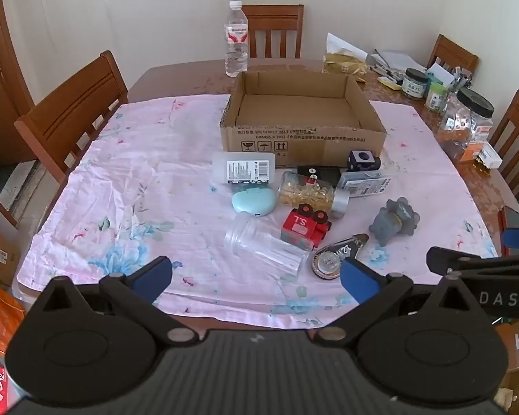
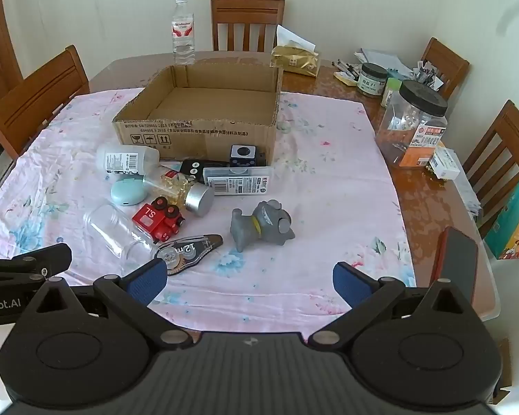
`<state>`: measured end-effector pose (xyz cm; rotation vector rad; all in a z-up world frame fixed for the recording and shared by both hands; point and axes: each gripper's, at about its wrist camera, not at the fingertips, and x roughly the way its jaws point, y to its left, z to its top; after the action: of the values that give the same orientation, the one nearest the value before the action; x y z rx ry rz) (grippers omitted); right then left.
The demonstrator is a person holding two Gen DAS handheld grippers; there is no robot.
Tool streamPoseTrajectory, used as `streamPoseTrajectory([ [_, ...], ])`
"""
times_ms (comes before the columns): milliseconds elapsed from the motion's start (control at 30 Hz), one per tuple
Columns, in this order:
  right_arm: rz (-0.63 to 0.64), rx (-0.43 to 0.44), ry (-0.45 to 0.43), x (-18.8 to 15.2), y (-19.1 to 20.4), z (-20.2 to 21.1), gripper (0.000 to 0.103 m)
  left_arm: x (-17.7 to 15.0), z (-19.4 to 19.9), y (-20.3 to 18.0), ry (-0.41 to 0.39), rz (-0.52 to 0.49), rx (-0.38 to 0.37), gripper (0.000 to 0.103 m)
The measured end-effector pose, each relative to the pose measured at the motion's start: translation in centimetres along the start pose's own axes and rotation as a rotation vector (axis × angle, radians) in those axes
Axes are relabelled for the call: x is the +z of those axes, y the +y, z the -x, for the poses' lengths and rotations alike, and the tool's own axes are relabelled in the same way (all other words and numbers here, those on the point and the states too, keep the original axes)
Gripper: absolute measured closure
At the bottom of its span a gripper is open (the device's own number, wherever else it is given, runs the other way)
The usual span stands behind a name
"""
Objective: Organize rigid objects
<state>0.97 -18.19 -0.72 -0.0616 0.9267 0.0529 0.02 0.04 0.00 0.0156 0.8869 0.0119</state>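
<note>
- Currently, the left gripper [image 1: 256, 278] and right gripper [image 2: 249, 282] are held above the near table edge, jaws spread wide, nothing between them.
- Ahead of the left jaws, a clear jar [image 1: 266, 245], red toy train [image 1: 306, 226] and correction tape [image 1: 339, 254] are scattered on the cloth.
- Beyond the right jaws, a grey figurine [image 2: 263, 224] is lying.
- Farther ahead, the empty cardboard box [image 1: 301, 138] is set open-topped, seemingly to receive them.

Bare pink cloth [image 2: 328, 173] lies open right of the grey toy [image 2: 261, 223]; a clutter of bottles [image 1: 283, 190] crowds the cardboard box [image 1: 302, 138] front
</note>
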Motion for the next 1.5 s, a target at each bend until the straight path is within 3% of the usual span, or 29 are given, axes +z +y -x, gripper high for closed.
streamPoseTrajectory([
  [267, -0.003, 0.004, -0.002, 0.2, 0.1, 0.0, 0.0, -0.3, 0.3, -1.3, -0.022, -0.019, 0.016, 0.0],
  [1500, 0.006, -0.012, -0.02, 0.8, -0.3, 0.4, 0.0, 0.9, 0.7, -0.5, -0.014, -0.009, -0.019, 0.001],
])
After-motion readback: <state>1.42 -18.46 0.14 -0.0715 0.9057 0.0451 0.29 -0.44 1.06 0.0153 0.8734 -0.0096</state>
